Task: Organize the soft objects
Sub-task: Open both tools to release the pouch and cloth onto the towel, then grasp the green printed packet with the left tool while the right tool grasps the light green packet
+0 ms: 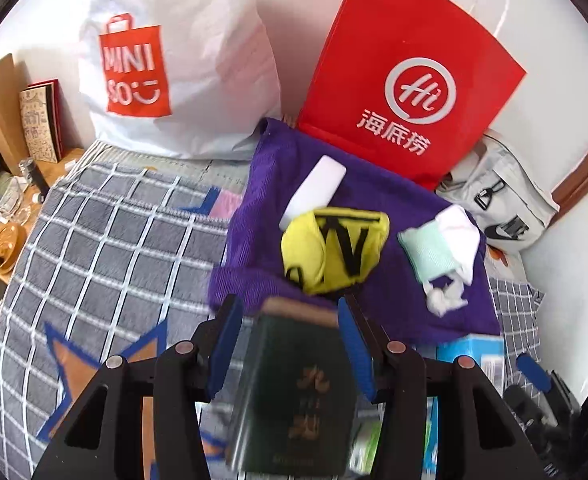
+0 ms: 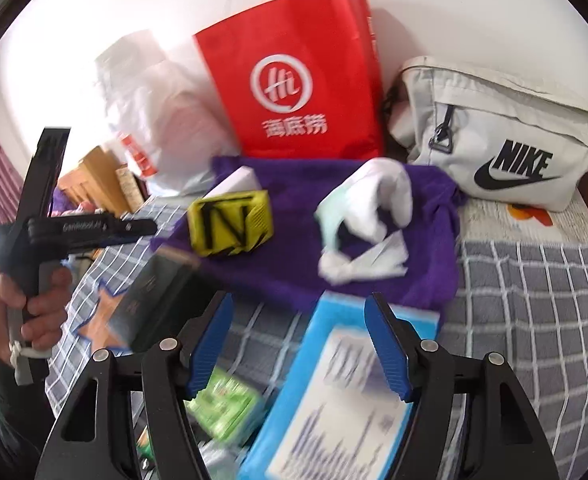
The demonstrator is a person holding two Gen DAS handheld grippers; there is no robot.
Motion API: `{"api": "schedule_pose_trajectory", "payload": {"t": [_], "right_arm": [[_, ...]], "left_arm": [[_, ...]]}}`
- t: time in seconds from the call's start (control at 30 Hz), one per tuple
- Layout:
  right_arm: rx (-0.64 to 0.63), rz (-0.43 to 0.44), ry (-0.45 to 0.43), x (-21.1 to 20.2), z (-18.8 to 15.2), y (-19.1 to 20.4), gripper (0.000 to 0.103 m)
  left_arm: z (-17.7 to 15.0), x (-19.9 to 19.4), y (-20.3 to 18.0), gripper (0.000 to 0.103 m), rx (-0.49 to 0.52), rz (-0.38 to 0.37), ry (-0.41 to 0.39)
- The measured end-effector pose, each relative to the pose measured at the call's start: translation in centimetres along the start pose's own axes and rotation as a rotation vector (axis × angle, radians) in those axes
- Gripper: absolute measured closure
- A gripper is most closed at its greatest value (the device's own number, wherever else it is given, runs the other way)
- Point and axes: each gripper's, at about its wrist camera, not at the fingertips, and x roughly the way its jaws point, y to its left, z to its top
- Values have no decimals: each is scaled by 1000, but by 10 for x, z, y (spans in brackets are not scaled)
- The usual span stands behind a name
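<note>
Right now the left tongs (image 1: 290, 344) stand partly apart over a dark green box (image 1: 294, 392) with gold characters; the box sits between the blue pads (image 1: 226, 348), but blur hides whether the pads press on it, so I cannot tell if it is held. From the right wrist view a hand (image 2: 34, 304) grips the handle of that left tool, with the green box blurred below its tip. The right tongs (image 2: 297, 344) are wide apart, and nothing is clamped between them; under them lies a blue box (image 2: 333, 392) with a white label, and beside it a green packet (image 2: 226, 404), both on the grey checked blanket (image 2: 533, 320) of the bed. Beyond the tongs, toward the wall edge of the bed, a purple towel (image 1: 333, 188) is spread out. On it lie the soft things: a yellow cloth (image 1: 333, 252) with black markings in the middle, touching a white oblong block (image 1: 313, 192) behind it, and a mint and white cloth (image 1: 441, 248) near the towel's right edge. Against the wall stand a white MINISO bag (image 1: 174, 60) and a red paper bag (image 1: 409, 80), whose base touches the towel's far edge. A grey NIKE pouch (image 2: 493, 132) lies in the far right corner of the bed, just beside the red bag.
</note>
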Motion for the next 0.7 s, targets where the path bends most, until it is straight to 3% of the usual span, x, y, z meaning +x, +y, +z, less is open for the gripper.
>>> {"api": "schedule_pose_trajectory", "payload": {"t": [0.43,0.53,0.7], "right_arm": [[-31,77,48,-30,-76,60,29],[-109,18,85,-16,-81,81,22],[-200,-59,98,4,-86,102,22]], "left_arm": [[-58,-39,21,51,-11,-1,-8],[-68,-39,27,51,-7,-2,3],[-78,-32,45,51,-28,14,21]]}}
